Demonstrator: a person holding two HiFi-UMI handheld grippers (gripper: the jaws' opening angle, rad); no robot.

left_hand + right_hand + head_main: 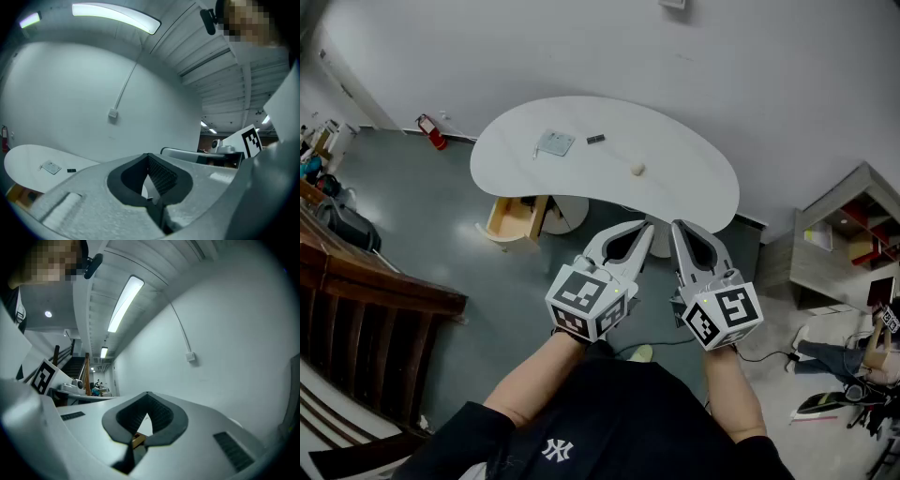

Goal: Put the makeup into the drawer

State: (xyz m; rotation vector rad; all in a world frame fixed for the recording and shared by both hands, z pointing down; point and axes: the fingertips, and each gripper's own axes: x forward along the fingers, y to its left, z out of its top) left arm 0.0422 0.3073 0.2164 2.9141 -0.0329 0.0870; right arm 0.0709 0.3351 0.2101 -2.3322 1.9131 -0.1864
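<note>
The table (694,178) partly hides the open drawer (512,218).

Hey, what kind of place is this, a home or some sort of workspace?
Probably an indoor workspace or lab, not a home. It has a bare white curved table, a grey painted floor, a long strip light overhead, and open shelving at one side.
</note>
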